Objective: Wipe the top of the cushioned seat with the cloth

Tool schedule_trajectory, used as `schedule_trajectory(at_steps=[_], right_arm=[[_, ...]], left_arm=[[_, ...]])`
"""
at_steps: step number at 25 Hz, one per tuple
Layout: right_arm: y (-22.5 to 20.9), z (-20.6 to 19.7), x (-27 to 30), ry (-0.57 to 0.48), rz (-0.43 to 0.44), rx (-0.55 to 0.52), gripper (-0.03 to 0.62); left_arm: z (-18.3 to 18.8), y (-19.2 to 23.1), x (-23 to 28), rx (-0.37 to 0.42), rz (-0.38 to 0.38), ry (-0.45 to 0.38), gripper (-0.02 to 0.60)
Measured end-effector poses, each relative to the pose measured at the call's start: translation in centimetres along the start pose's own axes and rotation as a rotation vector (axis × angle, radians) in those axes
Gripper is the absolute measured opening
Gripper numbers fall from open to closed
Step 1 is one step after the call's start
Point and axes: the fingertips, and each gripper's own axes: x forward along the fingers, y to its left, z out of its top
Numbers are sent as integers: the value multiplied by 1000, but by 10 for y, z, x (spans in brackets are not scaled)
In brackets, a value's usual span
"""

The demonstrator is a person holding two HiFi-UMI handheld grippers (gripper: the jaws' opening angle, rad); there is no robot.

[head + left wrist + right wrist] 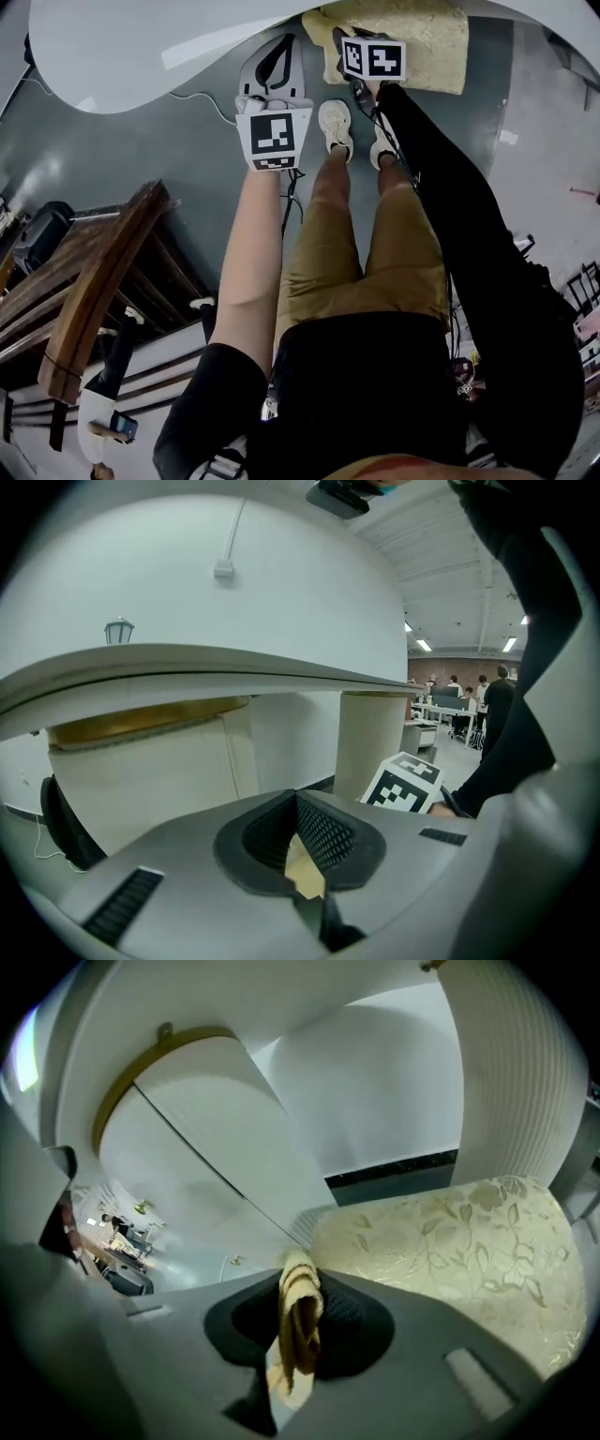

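Two grippers, one cloth: approach to the seat top

Item 1, nearest: left gripper (298, 808). Its fingers are drawn together at the tips with nothing gripped that can be made out; only a pale patch shows through the gap behind them. It hangs near the rim of the white table (122, 47), lower than the top, beside the person's shoes (335, 127). Judged idle for this step. It is best kept out of the wiping path and off the table edge.

Item 2: right gripper (302, 1277). Its fingers are clamped on the cloth (298, 1335), a mustard-yellow bunch folded over the tips with a short tail hanging below. The hold looks narrow, so little fabric faces forward. Advice: lower the tail flat first, so that cloth rather than fingertips meets the upholstery.

Item 3: cushioned seat (450, 1241). Pale gold with a leaf pattern, it lies just ahead of the right gripper and beyond the shoes in the head view. The cloth does not appear to touch it, so wiping is judged not begun. Advice: start at the near edge and work in overlapping strokes toward the far one. Keep the pressure light, since the textured cover will probably drag and bunch the cloth.

Item 4, farthest: ribbed cream pedestal (506, 1082), rising beyond the seat. End each stroke short of it.
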Motion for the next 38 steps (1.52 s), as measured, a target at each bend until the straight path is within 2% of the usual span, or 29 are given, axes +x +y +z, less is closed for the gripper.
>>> schedule_trajectory(at_steps=[5, 19, 25, 28, 33, 38], right_arm=[[-50, 5, -14, -26, -106, 69, 57], [-257, 5, -132, -67, -374, 124, 57], [-340, 0, -190, -98, -583, 135, 57], [-351, -2, -204, -116, -601, 143, 57], [-346, -1, -222, -155, -625, 82, 57], [-316, 1, -231, -205, -608, 87, 57]], left_arm=[[-2, -8, 2, 1, -16, 2, 6], [25, -84, 38, 34, -59, -7, 6], [31, -113, 44, 35, -42, -12, 6], [31, -119, 42, 37, -38, -14, 6], [31, -118, 35, 39, -50, -17, 6], [27, -103, 21, 51, -69, -24, 6]])
